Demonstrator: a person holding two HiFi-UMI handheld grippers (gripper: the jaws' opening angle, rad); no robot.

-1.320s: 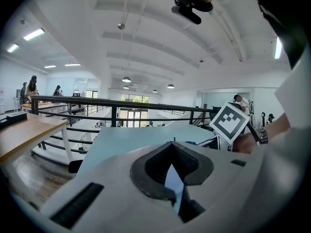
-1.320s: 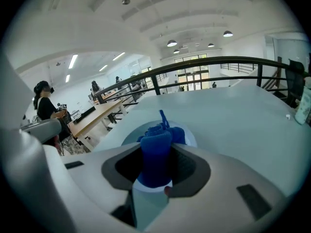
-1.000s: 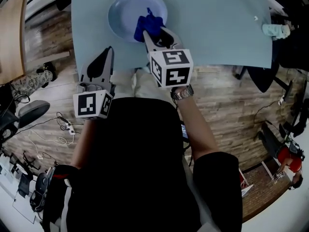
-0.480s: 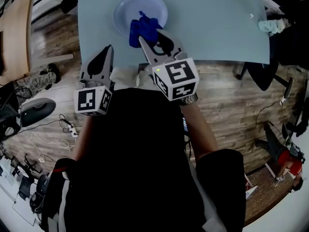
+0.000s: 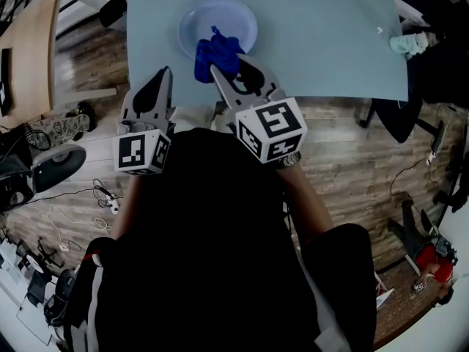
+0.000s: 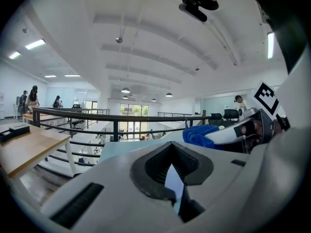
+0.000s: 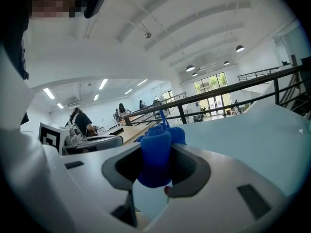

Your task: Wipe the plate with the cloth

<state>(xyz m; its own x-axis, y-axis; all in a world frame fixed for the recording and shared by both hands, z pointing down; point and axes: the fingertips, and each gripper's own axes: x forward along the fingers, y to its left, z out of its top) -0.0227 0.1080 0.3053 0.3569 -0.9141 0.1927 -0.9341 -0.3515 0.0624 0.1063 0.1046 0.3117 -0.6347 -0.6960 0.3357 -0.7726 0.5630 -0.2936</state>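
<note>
The blue cloth (image 5: 215, 52) lies bunched over the near rim of the pale plate (image 5: 229, 15), which stands at the far side of the light blue table (image 5: 330, 46). The right gripper (image 5: 220, 72) reaches over the table's near edge with its jaws clamped on the cloth; in the right gripper view the cloth (image 7: 155, 154) fills the gap between them. The left gripper (image 5: 163, 79) is off to the left, at the table's near edge and apart from the plate, its jaws together with nothing between them.
</note>
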